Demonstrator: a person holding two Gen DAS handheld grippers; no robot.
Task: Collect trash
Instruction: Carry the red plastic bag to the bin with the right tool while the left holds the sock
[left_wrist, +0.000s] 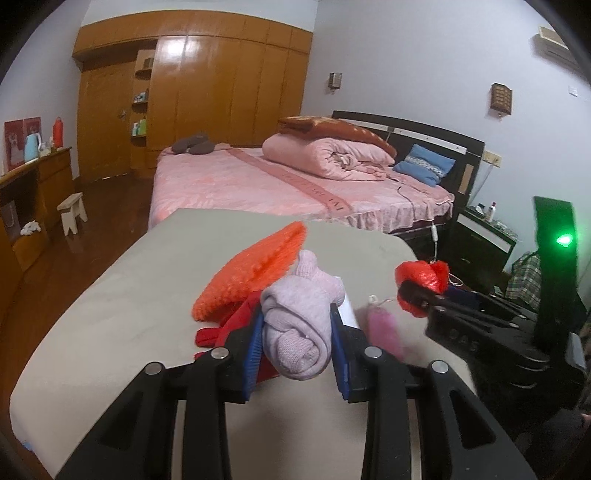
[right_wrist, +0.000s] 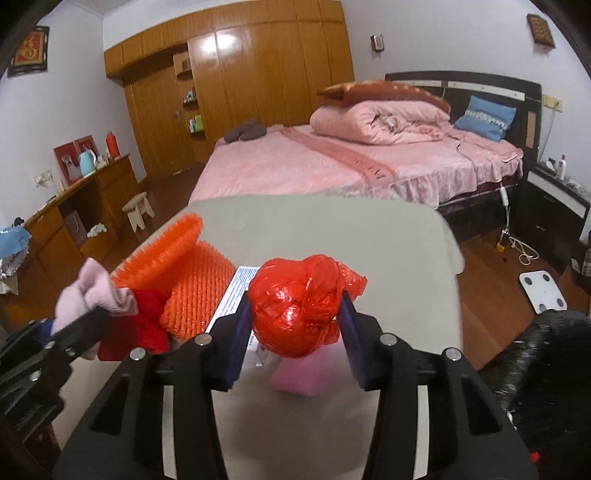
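Black gripper arms fill the bottom of both wrist views in a bedroom strewn with bits to be cleared. At lower centre of the left wrist view, the left gripper (left_wrist: 297, 332) pinches a rolled lilac sock (left_wrist: 299, 325) between its blue pads (left_wrist: 255, 341), held above a grey table (left_wrist: 110, 314). At centre of the right wrist view, the right gripper (right_wrist: 297, 317) clamps a crumpled red plastic bag (right_wrist: 299, 308), its pads pressed against both sides of the wad. Just behind the sock lie an orange knitted piece (left_wrist: 247, 273) and a red cloth (left_wrist: 221, 330); a pink object (right_wrist: 295, 376), blurred, rests on the table below the bag, and a printed white card (right_wrist: 232, 295) sits beside it. Beyond the table, at upper centre, stands a pink-covered bed (left_wrist: 258, 184) before a wooden wardrobe (left_wrist: 207, 92).
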